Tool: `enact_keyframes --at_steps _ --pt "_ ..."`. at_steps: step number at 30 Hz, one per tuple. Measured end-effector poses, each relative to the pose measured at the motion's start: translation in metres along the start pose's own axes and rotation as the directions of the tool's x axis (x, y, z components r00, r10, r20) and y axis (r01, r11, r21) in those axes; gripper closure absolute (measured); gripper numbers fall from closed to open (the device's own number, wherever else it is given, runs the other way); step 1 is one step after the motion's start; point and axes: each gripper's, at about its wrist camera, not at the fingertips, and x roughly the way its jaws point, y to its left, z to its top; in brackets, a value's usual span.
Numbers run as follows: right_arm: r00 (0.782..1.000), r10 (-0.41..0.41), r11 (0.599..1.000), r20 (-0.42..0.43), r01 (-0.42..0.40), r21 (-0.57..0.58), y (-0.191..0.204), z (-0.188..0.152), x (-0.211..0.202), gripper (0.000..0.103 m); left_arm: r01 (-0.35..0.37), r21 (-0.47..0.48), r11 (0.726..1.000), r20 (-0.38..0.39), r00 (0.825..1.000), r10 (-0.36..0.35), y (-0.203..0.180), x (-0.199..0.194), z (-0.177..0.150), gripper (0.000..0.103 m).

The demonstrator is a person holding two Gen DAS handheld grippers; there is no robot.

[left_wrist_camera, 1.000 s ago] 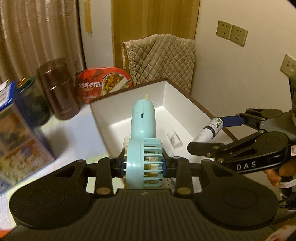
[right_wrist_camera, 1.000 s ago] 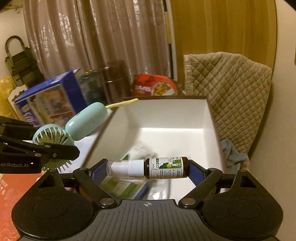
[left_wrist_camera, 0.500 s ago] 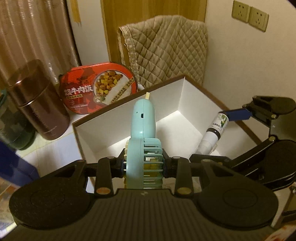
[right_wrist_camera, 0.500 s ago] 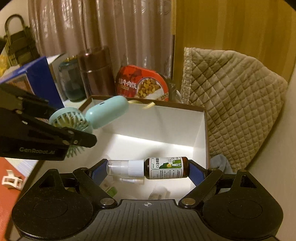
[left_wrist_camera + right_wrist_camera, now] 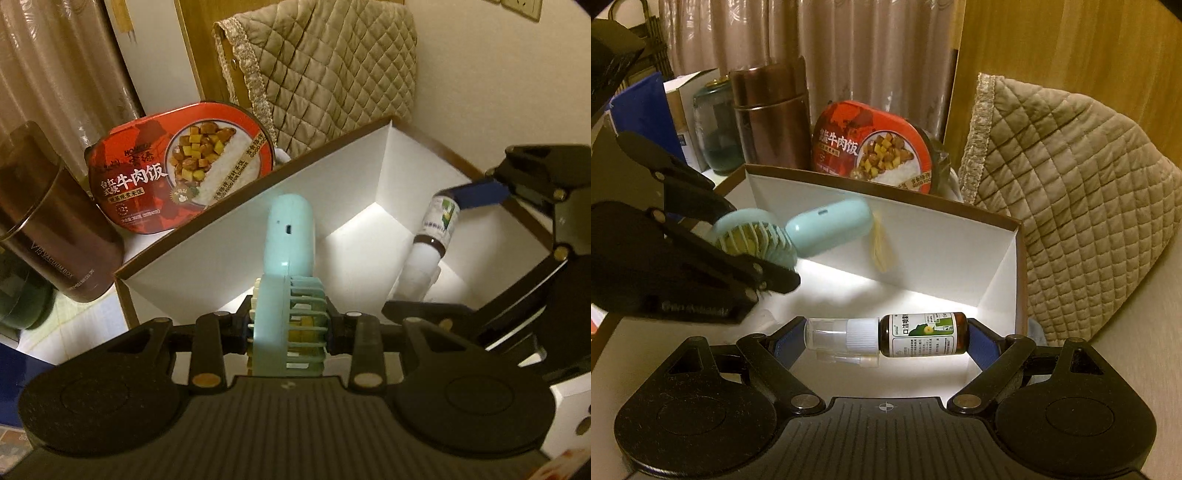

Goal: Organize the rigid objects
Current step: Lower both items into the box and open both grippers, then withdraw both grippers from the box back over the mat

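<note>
Nearest to us, the left tongs are clamped on the round grille head of the mint handheld fan, whose handle sticks out over the white box. The right tongs are clamped end to end on the spray bottle, held crosswise just above the box floor near its right wall.

We judge the main risk to be a collision: both tools crowd the same box, and the fan's handle hangs close to the box's far wall. The bottle is pinched only at cap and base, so a nudge could pivot it out. The grille could flex and slip.

The right view shows a pale tassel-like piece hanging off the fan's handle end against the far wall, only part-visible in the left view. The left view shows the bottle's nozzle end pointing down toward the box floor. Behind the box stand a red meal tub and a brown canister.
</note>
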Motion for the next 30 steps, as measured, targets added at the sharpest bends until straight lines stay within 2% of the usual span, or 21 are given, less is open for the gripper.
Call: enact_keyframes --at_steps 5,17,30 --pt "1.000 0.011 1.000 0.004 -0.011 -0.010 -0.003 0.003 0.005 0.017 -0.005 -0.043 0.999 0.006 1.000 0.005 0.008 0.004 0.003 0.064" --pt "0.999 0.016 1.000 0.035 -0.016 0.012 -0.005 0.005 0.004 0.017 -0.011 -0.037 0.999 -0.008 1.000 0.010 0.012 0.003 -0.001 0.064" --pt "0.999 0.010 1.000 0.046 -0.011 0.028 0.001 -0.004 -0.010 0.017 0.018 -0.058 0.998 -0.001 1.000 -0.018 0.010 -0.010 -0.009 0.062"
